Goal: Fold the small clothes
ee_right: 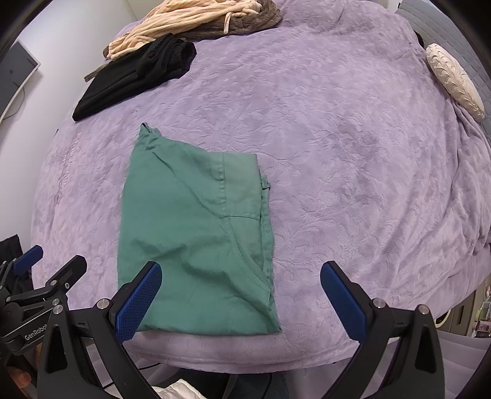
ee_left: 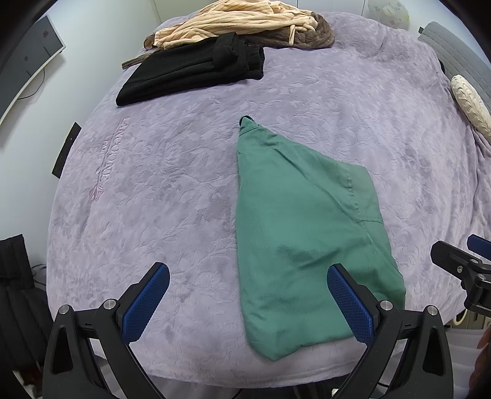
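Observation:
A green garment [ee_left: 300, 233] [ee_right: 196, 233] lies folded flat on the lilac blanket [ee_left: 172, 190] [ee_right: 353, 172], near its front edge. My left gripper [ee_left: 248, 273] hovers open above the garment's near left part, with nothing between its blue pads; its right fingertip [ee_left: 337, 276] shows over the cloth. Over the garment's near right corner my right gripper [ee_right: 242, 271] is open too and holds nothing; its left pad [ee_right: 147, 282] overlaps the cloth. Each gripper shows at the edge of the other's view: the right gripper [ee_left: 460, 264], the left gripper [ee_right: 46, 276].
A folded black garment [ee_left: 196, 70] [ee_right: 135, 76] lies at the far left of the bed. Behind it is a heap of beige striped and brown clothes [ee_left: 239, 24] [ee_right: 196, 21]. A cream pillow [ee_left: 472, 104] [ee_right: 454, 79] sits at the right edge.

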### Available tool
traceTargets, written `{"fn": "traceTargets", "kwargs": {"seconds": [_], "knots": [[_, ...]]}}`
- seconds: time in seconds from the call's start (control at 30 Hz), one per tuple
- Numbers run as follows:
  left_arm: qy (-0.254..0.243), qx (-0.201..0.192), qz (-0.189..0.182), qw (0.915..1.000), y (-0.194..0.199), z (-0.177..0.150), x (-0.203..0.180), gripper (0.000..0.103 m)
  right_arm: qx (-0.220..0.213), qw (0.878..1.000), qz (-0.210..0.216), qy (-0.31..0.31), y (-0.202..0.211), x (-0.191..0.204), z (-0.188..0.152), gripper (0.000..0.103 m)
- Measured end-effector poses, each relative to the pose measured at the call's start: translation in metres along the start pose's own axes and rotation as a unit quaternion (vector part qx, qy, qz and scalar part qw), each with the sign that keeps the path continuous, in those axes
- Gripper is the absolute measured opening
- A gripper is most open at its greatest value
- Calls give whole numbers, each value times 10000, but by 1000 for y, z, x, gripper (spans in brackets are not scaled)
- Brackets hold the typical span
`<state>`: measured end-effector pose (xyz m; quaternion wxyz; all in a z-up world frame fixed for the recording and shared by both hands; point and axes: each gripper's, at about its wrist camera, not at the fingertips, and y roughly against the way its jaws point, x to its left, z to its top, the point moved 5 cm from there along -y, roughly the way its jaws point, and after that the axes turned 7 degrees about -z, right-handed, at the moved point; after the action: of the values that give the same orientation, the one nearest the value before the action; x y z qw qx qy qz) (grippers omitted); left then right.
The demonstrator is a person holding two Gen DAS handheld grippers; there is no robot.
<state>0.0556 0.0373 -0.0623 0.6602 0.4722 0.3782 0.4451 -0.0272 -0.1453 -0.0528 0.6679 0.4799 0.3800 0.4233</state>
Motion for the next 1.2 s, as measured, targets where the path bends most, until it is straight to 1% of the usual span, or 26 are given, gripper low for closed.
{"fn": "traceTargets", "kwargs": {"seconds": [1.2], "knots": [[34, -49, 4, 10000, 7, -4, 2, 103, -11, 10000, 11, 1, 2, 3, -2, 103]]}}
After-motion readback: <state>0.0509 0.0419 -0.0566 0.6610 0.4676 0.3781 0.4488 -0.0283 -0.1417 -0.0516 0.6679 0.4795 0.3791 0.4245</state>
